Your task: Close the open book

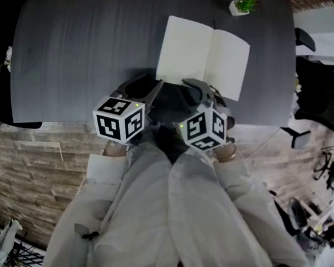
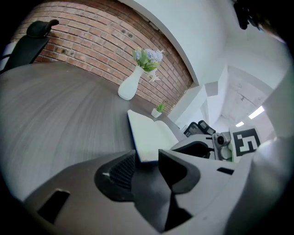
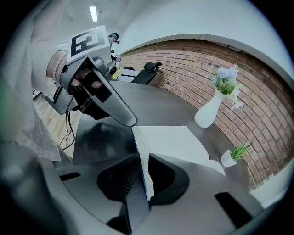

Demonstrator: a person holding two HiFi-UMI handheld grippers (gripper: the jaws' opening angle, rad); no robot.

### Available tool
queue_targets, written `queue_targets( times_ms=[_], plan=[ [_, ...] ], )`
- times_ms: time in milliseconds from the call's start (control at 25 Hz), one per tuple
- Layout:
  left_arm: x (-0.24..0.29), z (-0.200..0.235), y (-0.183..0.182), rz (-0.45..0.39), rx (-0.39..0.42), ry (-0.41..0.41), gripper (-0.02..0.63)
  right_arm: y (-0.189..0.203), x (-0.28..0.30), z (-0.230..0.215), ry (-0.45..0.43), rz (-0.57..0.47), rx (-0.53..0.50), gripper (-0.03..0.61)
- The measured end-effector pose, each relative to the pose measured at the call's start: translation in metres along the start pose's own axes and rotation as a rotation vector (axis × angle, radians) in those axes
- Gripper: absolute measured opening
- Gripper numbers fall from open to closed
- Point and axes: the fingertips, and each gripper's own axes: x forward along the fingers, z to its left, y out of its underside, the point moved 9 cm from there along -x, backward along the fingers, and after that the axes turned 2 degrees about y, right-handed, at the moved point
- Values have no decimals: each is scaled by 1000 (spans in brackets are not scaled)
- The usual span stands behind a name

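Observation:
An open book (image 1: pixel 205 54) with blank white pages and a blue cover lies flat on the dark grey table (image 1: pixel 87 50), near its front edge. My left gripper (image 1: pixel 151 88) hovers at the book's near left corner. In the left gripper view its jaws (image 2: pixel 147 160) stand apart, with that corner (image 2: pixel 148 153) just past the tips and untouched. My right gripper (image 1: pixel 196 88) sits at the book's near edge beside the spine. In the right gripper view the thin blue-lined edge of the book (image 3: pixel 172 144) runs between the narrow jaws of the right gripper (image 3: pixel 143 160), which press on it.
A white vase of flowers (image 2: pixel 130 85) and a small potted plant (image 1: pixel 244 6) stand at the table's far side, in front of a brick wall. Black office chairs (image 1: pixel 325 93) sit to the right of the table. The person's white sleeves fill the foreground.

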Motion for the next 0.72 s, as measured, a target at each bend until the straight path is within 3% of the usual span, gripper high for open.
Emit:
queue_targets(
  times_ms=[280, 720],
  plan=[
    [8, 1, -3, 21, -83, 75, 138, 0, -7, -2, 1, -20, 50, 51],
    [16, -5, -13, 53, -79, 134, 137, 2, -14, -1, 18, -41, 104, 43]
  ],
)
